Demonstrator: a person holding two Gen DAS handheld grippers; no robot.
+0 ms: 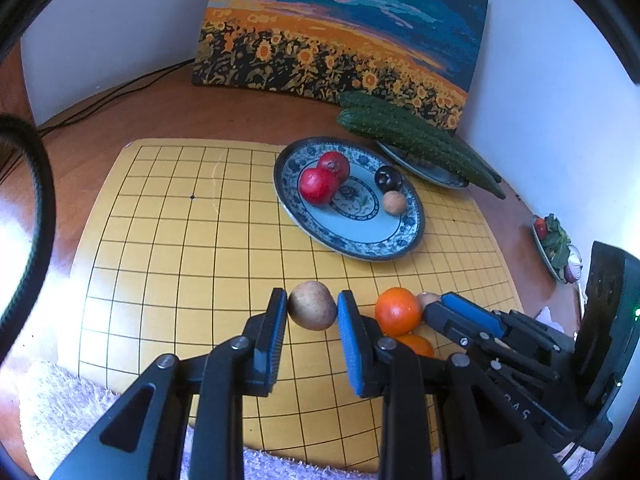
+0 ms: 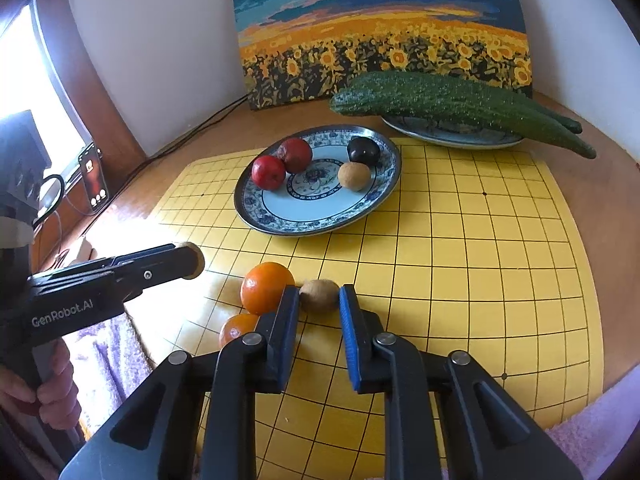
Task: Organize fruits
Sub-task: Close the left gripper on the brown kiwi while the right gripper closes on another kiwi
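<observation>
My left gripper (image 1: 313, 307) is shut on a brown round fruit (image 1: 312, 305), held just above the yellow grid board (image 1: 180, 240); it also shows in the right wrist view (image 2: 191, 261). My right gripper (image 2: 320, 300) is open, its jaws either side of a small brown kiwi-like fruit (image 2: 319, 295) lying on the board. Two oranges (image 2: 266, 287) (image 2: 237, 330) lie just left of it. A blue-patterned plate (image 2: 256, 204) holds two red fruits (image 2: 269, 172), a dark plum (image 2: 363, 150) and a brown fruit (image 2: 354, 176).
A second plate (image 2: 448, 136) at the back right carries two cucumbers (image 2: 452, 100). A sunflower painting (image 2: 380, 28) leans on the wall. A phone (image 2: 94, 178) and cables lie left. A salad dish (image 1: 554, 244) sits far right. Purple fluffy cloth (image 1: 72, 400) borders the front.
</observation>
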